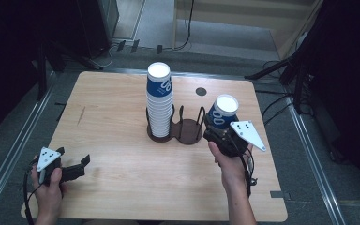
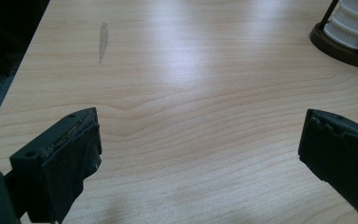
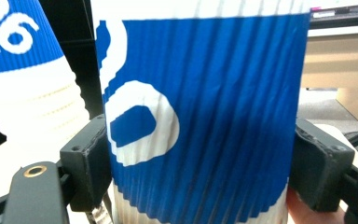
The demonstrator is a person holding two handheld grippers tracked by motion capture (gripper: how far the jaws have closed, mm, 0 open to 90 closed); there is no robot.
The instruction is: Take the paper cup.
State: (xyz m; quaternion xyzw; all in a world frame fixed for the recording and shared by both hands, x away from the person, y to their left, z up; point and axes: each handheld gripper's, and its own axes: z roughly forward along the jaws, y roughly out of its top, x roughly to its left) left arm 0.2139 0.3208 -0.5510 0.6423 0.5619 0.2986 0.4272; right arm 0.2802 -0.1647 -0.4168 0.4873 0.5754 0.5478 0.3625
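Observation:
A tall stack of blue-and-white paper cups (image 1: 160,99) stands upside down in the left ring of a dark two-ring holder (image 1: 188,131) at the table's middle. My right gripper (image 1: 214,131) is shut on a single upside-down blue-and-white cup (image 1: 223,111), held just right of the holder's bare right ring. In the right gripper view the black pads (image 3: 86,158) press both sides of that cup (image 3: 205,116), with the stack (image 3: 28,84) at the left. My left gripper (image 1: 75,168) rests open near the front left edge, jaws wide over bare wood (image 2: 200,140).
The wooden table (image 1: 122,173) has a round dark hole (image 1: 200,91) near its back edge and a grey scuff (image 1: 80,115) at the left. Tripod legs and cables lie on the floor behind and to the right of the table.

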